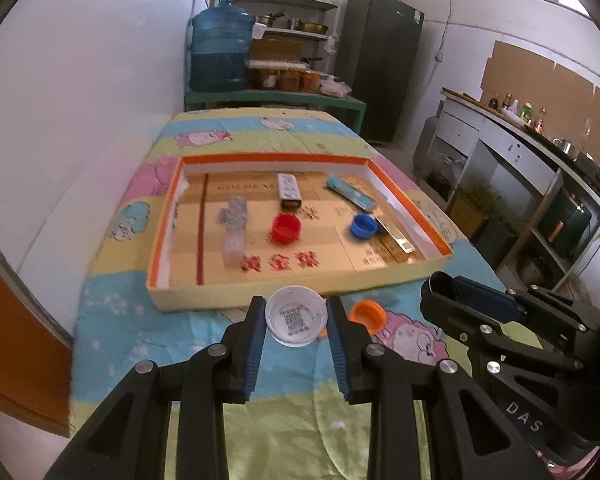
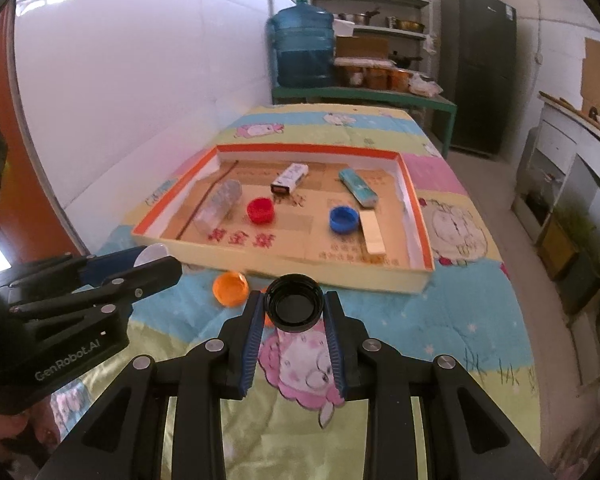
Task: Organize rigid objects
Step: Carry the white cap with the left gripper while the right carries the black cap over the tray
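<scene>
Gripping caps: left gripper point(image 1: 296, 322) white cap point(image 1: 296, 320) (apparently QR-printed), right gripper point(image 2: 294, 312) black cap point(image 2: 295, 306).

Left wrist camera sits just behind left tool point(image 1: 296, 322), looks forward and down along its fingers, close over worktop point(image 1: 284, 420). Right tool point(image 1: 444, 288) shows at its right side. Right wrist camera sits behind right tool point(image 2: 294, 308), looks same way, same slant, just as close. Left tool point(image 2: 156, 262) shows at its left side. Both views share shallow box point(image 1: 300, 292) ahead, orange cap point(image 2: 230, 288) near it, blue water jug point(image 2: 302, 46), shelves and dark fridge point(image 2: 478, 68) far back.
</scene>
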`<state>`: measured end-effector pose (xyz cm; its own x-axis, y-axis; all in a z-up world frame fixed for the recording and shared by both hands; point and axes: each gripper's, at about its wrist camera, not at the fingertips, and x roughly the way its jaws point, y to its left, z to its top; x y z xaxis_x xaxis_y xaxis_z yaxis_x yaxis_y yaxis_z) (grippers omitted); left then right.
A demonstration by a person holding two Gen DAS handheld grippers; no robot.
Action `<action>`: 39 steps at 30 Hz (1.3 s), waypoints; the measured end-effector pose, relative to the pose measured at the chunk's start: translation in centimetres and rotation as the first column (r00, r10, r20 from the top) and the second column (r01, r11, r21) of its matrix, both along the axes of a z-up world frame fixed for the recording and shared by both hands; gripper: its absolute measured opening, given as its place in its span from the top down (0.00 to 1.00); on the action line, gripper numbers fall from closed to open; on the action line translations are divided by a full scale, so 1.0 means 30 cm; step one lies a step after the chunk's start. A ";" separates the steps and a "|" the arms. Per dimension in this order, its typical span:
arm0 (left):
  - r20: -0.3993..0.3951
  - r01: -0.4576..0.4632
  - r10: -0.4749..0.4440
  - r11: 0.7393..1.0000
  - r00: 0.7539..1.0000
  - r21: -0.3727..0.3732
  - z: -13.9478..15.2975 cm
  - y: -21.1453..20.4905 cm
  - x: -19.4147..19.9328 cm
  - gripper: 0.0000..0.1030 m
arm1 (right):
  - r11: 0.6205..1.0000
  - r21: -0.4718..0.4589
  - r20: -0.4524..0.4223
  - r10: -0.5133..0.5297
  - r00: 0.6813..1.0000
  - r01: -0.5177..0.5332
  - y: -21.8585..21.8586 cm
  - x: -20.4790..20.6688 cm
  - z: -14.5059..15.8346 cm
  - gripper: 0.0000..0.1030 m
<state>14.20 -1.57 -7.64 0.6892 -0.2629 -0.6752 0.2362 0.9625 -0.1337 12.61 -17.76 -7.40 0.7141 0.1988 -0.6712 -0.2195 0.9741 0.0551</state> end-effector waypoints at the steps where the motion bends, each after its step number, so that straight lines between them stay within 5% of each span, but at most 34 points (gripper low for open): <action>1: 0.003 -0.005 0.006 1.000 1.000 -0.003 0.007 0.008 0.007 0.70 | 1.000 0.000 0.003 0.002 1.000 -0.002 0.002 0.005 0.004 0.70; 25: 0.010 -0.082 0.082 0.996 0.997 0.024 0.106 0.076 0.370 0.70 | 0.996 0.003 -0.021 0.086 0.996 -0.086 0.013 0.361 0.092 0.70; 39: -0.100 -0.077 0.080 0.997 0.992 0.030 0.051 0.057 0.611 0.70 | 0.994 -0.020 -0.070 0.108 0.992 -0.109 -0.001 0.549 0.058 0.70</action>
<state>32.54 0.14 -6.11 0.6353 -0.1924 -0.7479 0.1462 0.9809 -0.1281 29.08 -17.80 -5.66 0.6410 0.2561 -0.7235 -0.3203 0.9460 0.0511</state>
